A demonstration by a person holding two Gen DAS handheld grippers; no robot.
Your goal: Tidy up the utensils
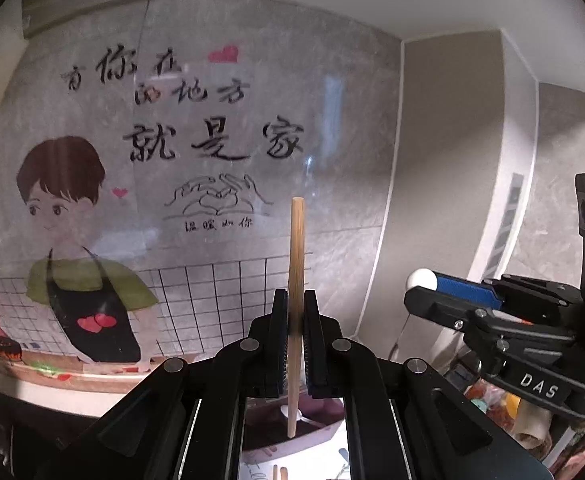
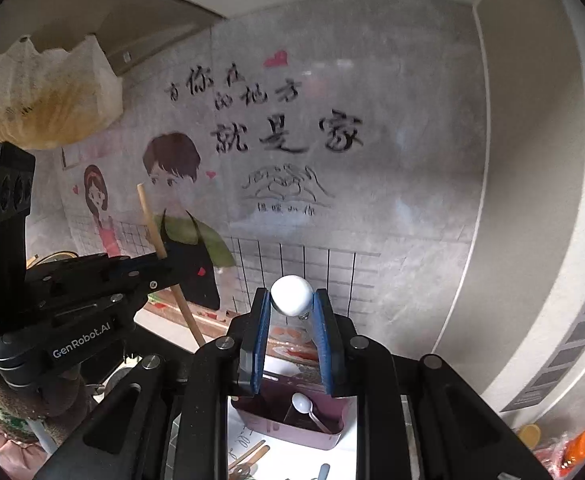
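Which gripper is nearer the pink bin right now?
Probably right, but only slightly. The right gripper, shut on a white spoon, hangs above the bin. The left gripper, clamping a chopstick, hangs above it too, slightly to its left.

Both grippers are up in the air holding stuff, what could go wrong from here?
The left hand-held gripper pinches the chopstick near its middle, so it could pivot or slip. The right hand-held gripper holds the white spoon by its rounded end at the fingertips; it might pop out above the pink tray.
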